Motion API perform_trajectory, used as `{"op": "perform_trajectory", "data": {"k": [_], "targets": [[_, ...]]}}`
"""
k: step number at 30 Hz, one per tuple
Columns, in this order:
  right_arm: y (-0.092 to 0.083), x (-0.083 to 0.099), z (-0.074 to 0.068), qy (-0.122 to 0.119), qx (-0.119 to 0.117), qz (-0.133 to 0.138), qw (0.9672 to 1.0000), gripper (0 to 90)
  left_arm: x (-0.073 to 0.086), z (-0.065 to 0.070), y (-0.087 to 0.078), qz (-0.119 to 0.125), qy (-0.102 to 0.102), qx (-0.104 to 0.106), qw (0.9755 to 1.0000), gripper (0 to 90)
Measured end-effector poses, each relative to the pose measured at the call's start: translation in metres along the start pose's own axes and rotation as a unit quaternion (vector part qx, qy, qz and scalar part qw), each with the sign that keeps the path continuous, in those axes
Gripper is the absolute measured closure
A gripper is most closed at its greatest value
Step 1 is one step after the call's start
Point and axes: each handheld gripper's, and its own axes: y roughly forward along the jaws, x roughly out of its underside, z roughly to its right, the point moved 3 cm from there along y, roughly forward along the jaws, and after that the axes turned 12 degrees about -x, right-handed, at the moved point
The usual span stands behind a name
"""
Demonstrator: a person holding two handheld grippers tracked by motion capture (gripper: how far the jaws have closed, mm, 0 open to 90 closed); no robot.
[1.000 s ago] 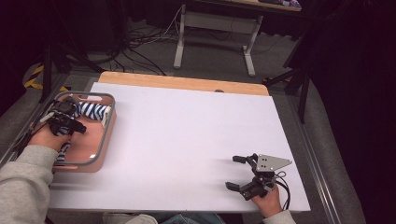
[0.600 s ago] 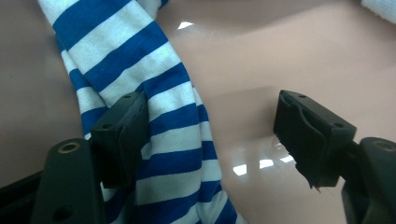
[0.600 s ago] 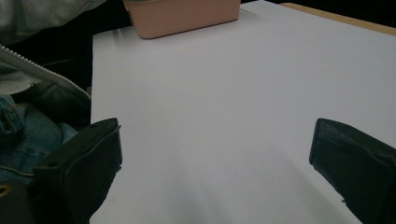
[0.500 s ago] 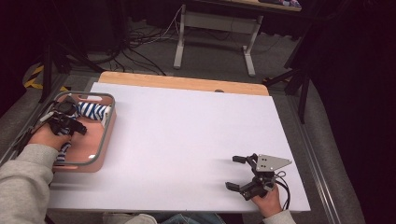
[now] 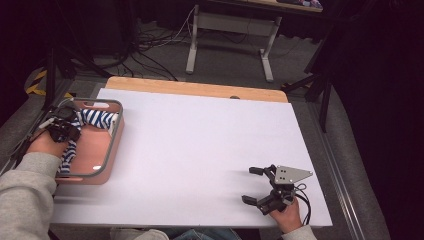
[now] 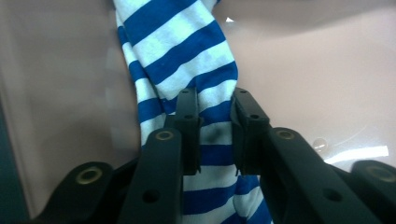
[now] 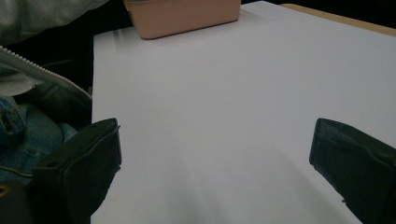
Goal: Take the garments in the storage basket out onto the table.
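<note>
- Sock (image 6: 187, 51), blue-and-white striped, lies in the pink tray (image 5: 107, 150) at the table's left edge; it runs from the tray's far end toward the near end.
- Left gripper (image 5: 62, 129) is down inside the tray over the sock; its jaws have just been closing.
- Left gripper view: a bunched fold of sock sits between the two black jaws and the pads press on it from both sides (cloth puckered at the pinch), so the grip is made.
- Below the sock, the tray's pink floor is bare on either side, with a bright glare spot at right.
- Right gripper (image 5: 260, 186) rests at the near right of the white table (image 5: 200, 145), well apart from the tray; jaws spread wide, nothing between them.
- Right gripper view: both jaws stand far apart over bare table, with the tray's outer wall (image 7: 182, 16) at the far end.
- Grey sleeve (image 5: 25, 195) enters from the lower left.
</note>
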Motion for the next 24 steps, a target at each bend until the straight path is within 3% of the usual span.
{"op": "perform_trajectory", "data": {"k": [9,14,16,17,19,22,23,24], "targets": [[0.001,0.0,0.0,0.001,-0.001,-0.002,1.0,2.6,-0.001,-0.002,-0.009,0.031,-0.005,0.0,0.9995,78.8],[0.001,0.0,0.0,0.0,-0.001,-0.001,1.0,2.5,0.0,-0.007,-0.017,0.06,-0.021,0.018,0.9978,79.1],[0.001,0.0,0.0,0.001,-0.001,-0.002,1.0,2.5,0.002,-0.012,-0.022,0.086,-0.036,0.032,0.9951,79.1],[0.001,0.0,0.0,0.001,-0.001,-0.002,1.0,2.5,0.002,-0.012,-0.022,0.086,-0.036,0.032,0.9951,79.1],[0.001,0.0,0.0,0.001,-0.002,-0.002,1.0,2.5,0.003,-0.016,-0.026,0.105,-0.051,0.043,0.9922,79.1],[0.001,0.0,0.0,0.0,-0.001,-0.002,1.0,2.5,0.004,-0.019,-0.031,0.126,-0.058,0.05,0.9891,79.1],[0.001,0.0,0.0,0.001,-0.002,-0.002,1.0,2.5,0.005,-0.021,-0.033,0.139,-0.061,0.054,0.9869,79.1],[0.001,0.0,0.0,0.001,-0.002,-0.001,1.0,2.5,0.005,-0.021,-0.033,0.139,-0.061,0.054,0.9869,79.1]]}}
